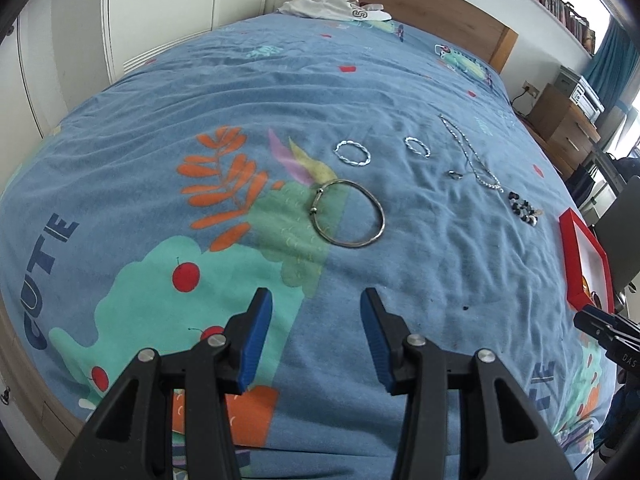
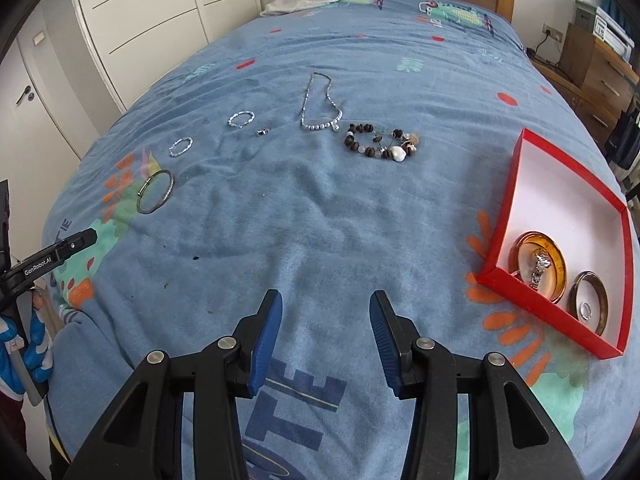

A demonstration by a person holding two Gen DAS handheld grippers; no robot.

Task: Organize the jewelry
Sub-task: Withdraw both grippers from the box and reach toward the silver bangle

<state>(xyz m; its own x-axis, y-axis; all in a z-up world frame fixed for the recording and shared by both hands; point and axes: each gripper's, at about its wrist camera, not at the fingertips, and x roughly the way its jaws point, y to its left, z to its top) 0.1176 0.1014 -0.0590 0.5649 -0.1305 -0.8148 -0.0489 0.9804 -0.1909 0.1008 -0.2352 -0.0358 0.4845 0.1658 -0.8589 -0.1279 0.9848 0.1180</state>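
Six jewelry pieces lie loose on a blue bedspread (image 2: 320,208): one bangle (image 1: 349,213), two twisted bracelets (image 1: 352,153) (image 1: 417,147), one ring (image 1: 455,175), one necklace (image 2: 320,104), one beaded bracelet (image 2: 380,142). One red tray (image 2: 560,240) holds two dishes (image 2: 540,266) (image 2: 589,302). Left gripper (image 1: 316,344) and right gripper (image 2: 326,344) hover spread, empty.

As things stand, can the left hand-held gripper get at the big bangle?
Probably yes. The left hand-held gripper is open and empty, and the bangle lies flat on the bedspread straight ahead of it, apart from the other jewelry, with only bare fabric between. Its thin, flat profile could make pinching fiddly.
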